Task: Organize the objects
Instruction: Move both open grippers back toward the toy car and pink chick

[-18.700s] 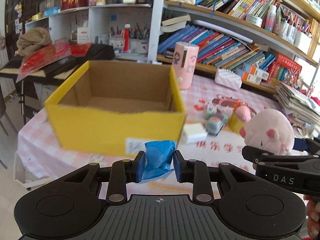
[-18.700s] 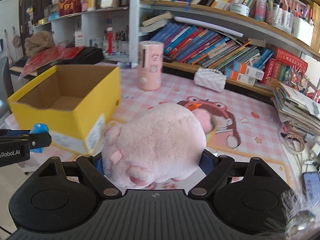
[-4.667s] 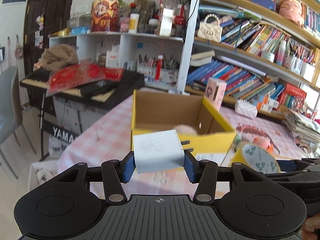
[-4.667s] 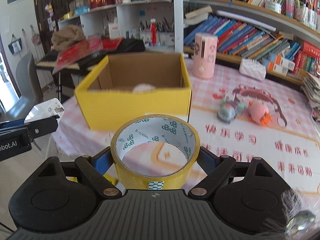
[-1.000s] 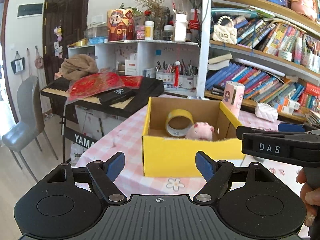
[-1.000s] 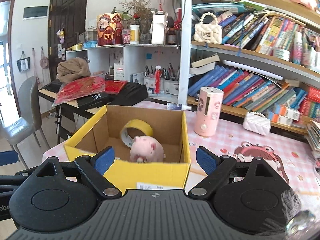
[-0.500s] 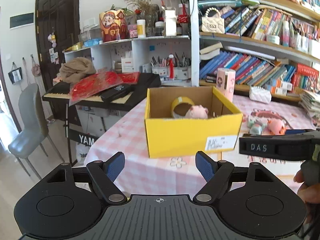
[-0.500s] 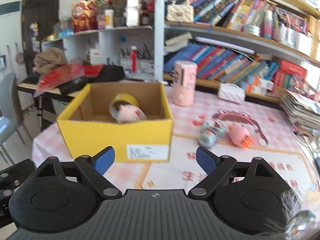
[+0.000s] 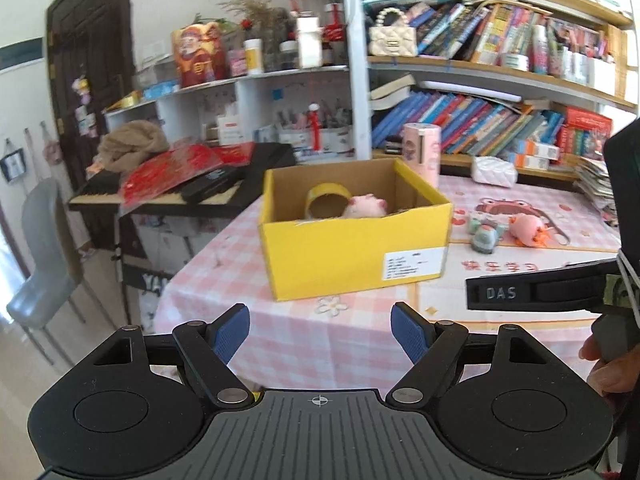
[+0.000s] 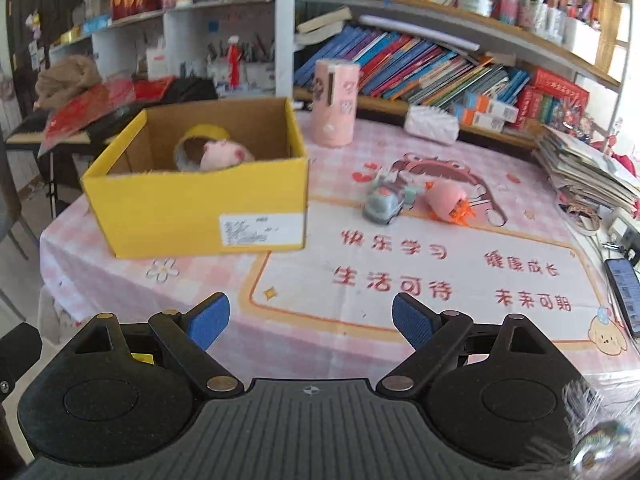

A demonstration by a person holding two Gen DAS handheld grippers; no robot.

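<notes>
Now that both have drawn back from the yellow box (image 10: 200, 216), the left gripper (image 9: 320, 332) and right gripper (image 10: 310, 320) gape empty; tape roll (image 10: 202, 136) and plush pig (image 10: 224, 156) are stowed, leaving the toy car (image 10: 382, 204) and pink toy (image 10: 444, 200).

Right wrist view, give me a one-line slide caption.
Open right gripper faces a yellow box holding a tape roll and pink plush pig; two small toys remain on the table.

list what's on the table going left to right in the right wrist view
yellow box → pink cylinder → toy car → pink toy → paper stack → phone
</notes>
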